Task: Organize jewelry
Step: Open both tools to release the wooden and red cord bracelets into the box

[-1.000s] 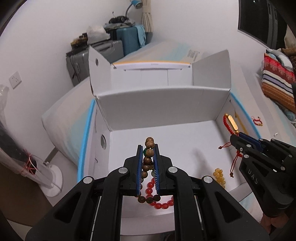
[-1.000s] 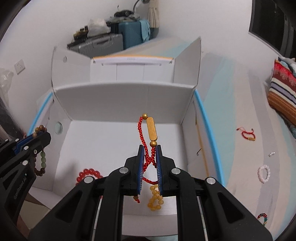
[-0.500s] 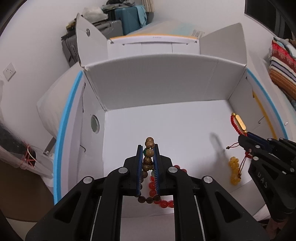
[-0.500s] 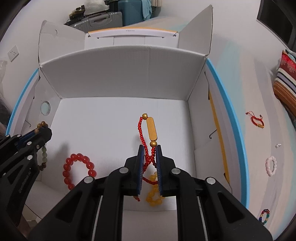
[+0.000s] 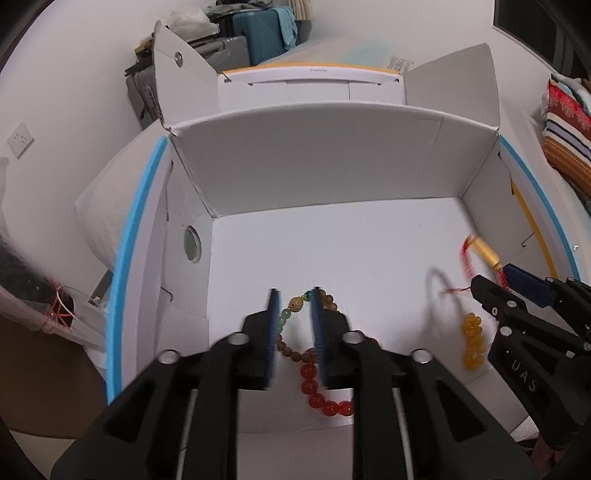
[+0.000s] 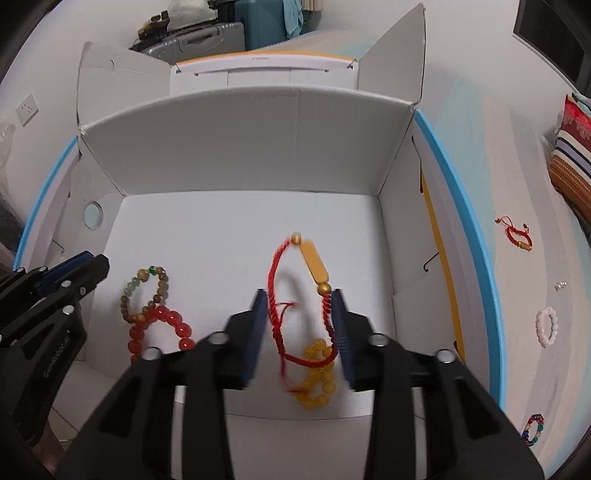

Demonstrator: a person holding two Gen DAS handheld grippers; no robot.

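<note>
Bracelets are seen lying on the floor of an open white cardboard box [image 6: 236,147], over which both grippers are pointed steeply down. The left gripper [image 5: 293,295] has its blue pads [image 5: 274,314] spread apart and opening; a brown wooden-bead bracelet [image 5: 295,325] with a few green beads lies between them on the box floor, and no pad is seen pressing on it. In the right wrist view this wooden bracelet [image 6: 146,295] is seen overlapping a red bead bracelet [image 6: 162,332] near the box's front left corner.

The right gripper [image 6: 297,295] is likewise opening, its fingers [image 6: 338,321] set apart. A red cord bracelet [image 6: 295,295] with a long gold bar lies between them; its cord runs close along the right finger, and whether it touches cannot be told because of blur. Its lower loop rests over a cluster of yellow beads [image 6: 316,380] near the front wall of the box.

Outside the box, on the pale bed cover to the right, a small red string bracelet [image 6: 517,236], a white bead bracelet [image 6: 546,326] and a multicoloured bead bracelet [image 6: 533,434] are laid well apart. Suitcases [image 6: 207,35] are stood against the far wall.
</note>
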